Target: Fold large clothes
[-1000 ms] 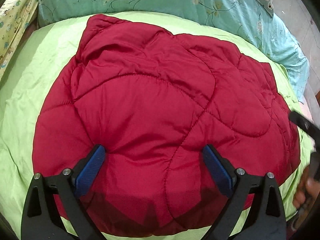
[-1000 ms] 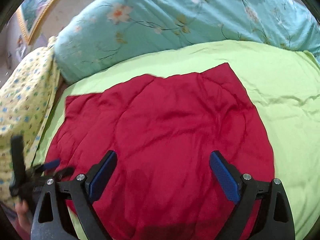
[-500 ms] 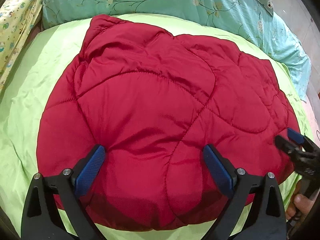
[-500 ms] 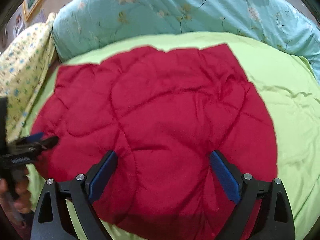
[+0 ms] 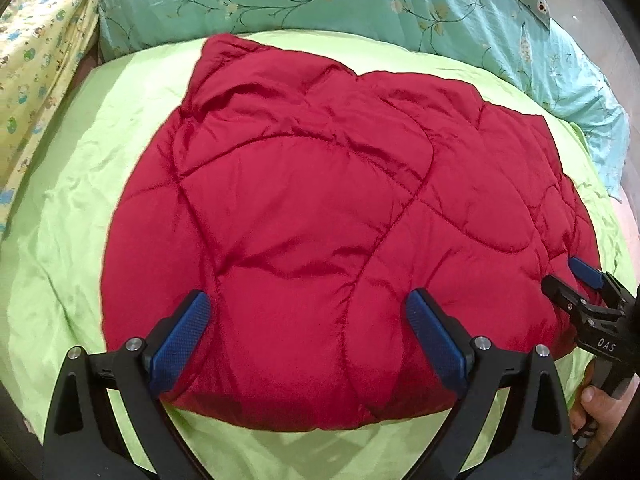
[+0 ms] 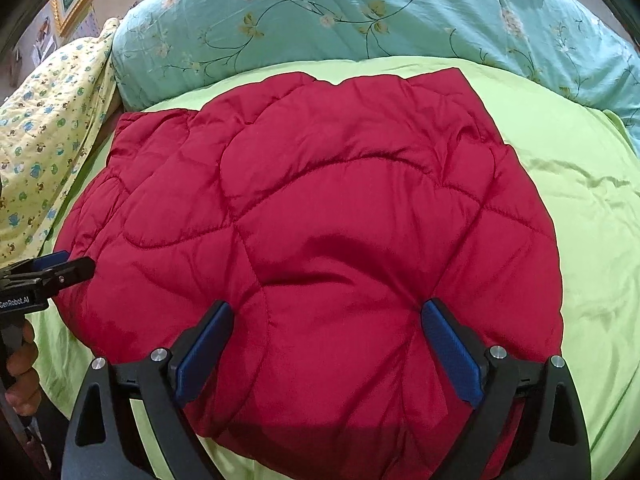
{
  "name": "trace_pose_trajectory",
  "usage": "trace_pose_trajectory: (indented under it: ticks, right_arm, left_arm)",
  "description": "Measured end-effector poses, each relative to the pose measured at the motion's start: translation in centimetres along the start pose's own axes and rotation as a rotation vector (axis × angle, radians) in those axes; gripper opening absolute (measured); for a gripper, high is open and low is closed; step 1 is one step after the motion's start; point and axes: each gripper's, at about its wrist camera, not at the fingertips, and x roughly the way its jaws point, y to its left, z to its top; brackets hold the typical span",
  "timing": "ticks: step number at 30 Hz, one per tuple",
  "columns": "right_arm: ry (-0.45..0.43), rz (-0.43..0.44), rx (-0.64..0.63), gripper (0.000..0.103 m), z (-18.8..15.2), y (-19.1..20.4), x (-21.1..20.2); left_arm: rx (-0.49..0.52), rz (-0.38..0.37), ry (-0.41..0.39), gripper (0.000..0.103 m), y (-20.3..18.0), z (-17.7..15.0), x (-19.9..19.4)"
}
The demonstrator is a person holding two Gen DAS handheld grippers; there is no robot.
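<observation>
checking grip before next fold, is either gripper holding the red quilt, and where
Nothing is held. The left gripper and right gripper are both open over the near edge of the quilt, with no fabric pinched.

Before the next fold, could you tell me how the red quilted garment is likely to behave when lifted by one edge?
The red quilted garment looks puffy, so probably light for its bulk. Its creased, sagging panels suggest it will drape limply. The sheen hints at slippery fabric.
</observation>
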Motion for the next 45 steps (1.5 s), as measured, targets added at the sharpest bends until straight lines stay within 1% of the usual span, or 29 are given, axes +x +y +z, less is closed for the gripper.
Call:
trace_pose_trajectory:
  ticks: [3, 4, 5, 7, 9, 14, 17, 18, 21, 26, 27, 29, 31, 38, 45]
  right_arm:
    - [-0.004, -0.002, -0.001, 0.097, -0.2, 0.2, -0.1]
    - [-0.005, -0.004, 0.0, 0.097, -0.3, 0.2, -0.1]
    - [-0.007, -0.006, 0.0, 0.097, -0.4, 0.3, -0.2]
    - [-0.01, -0.009, 0.0, 0.097, -0.4, 0.4, -0.2]
    - [-0.011, -0.011, 0.005, 0.097, -0.5, 0.5, -0.2]
    - [-0.023, -0.022, 0.015, 0.096, -0.1, 1.1, -1.6]
    - [-0.067, 0.015, 0.017, 0.096, 0.6, 1.7, -3.0]
    - [-0.069, 0.018, 0.018, 0.096, 0.8, 1.8, -3.0]
    - [-0.045, 0.021, 0.006, 0.096, 2.1, 2.3, -2.1]
    - [0.003, -0.023, -0.003, 0.098, 3.8, 2.5, 0.6]
    - [0.019, -0.02, -0.002, 0.101, 3.9, 2.3, 1.5]
    - [0.029, -0.004, 0.008, 0.103, 3.9, 1.8, 2.5]
    - [0.025, 0.007, 0.013, 0.103, 4.0, 1.5, 3.1]
    - [0.001, 0.009, 0.006, 0.103, 3.6, 1.3, 3.1]
    - [-0.014, 0.005, 0.002, 0.103, 3.5, 1.5, 3.2]
  left_arm:
    - [0.012, 0.046, -0.032, 0.099, 0.1, 0.3, -0.6]
    - [0.017, 0.072, -0.047, 0.099, 0.1, 0.5, -0.6]
    - [0.024, 0.087, -0.044, 0.099, 0.2, 0.7, -0.2]
    - [0.019, 0.066, -0.016, 0.1, 0.6, 0.7, 0.8]
    - [0.016, 0.06, -0.017, 0.101, 0.8, 0.6, 1.3]
    - [0.041, 0.085, -0.03, 0.102, 0.5, 0.4, 1.5]
    - [0.039, 0.079, -0.034, 0.102, 0.6, 0.4, 1.6]
    - [0.04, 0.078, -0.035, 0.103, 0.6, 0.3, 1.6]
    - [0.042, 0.077, -0.036, 0.103, 0.5, 0.2, 1.6]
    - [0.041, 0.069, -0.034, 0.103, 0.7, 0.3, 1.7]
    - [0.042, 0.069, -0.035, 0.103, 0.8, 0.4, 1.8]
    - [0.043, 0.072, -0.036, 0.103, 0.7, 0.5, 1.8]
    - [0.043, 0.075, -0.036, 0.103, 0.6, 0.4, 1.9]
    - [0.041, 0.079, -0.03, 0.103, 0.4, 0.7, 2.2]
    - [0.04, 0.077, -0.021, 0.103, 0.4, 2.2, 3.1]
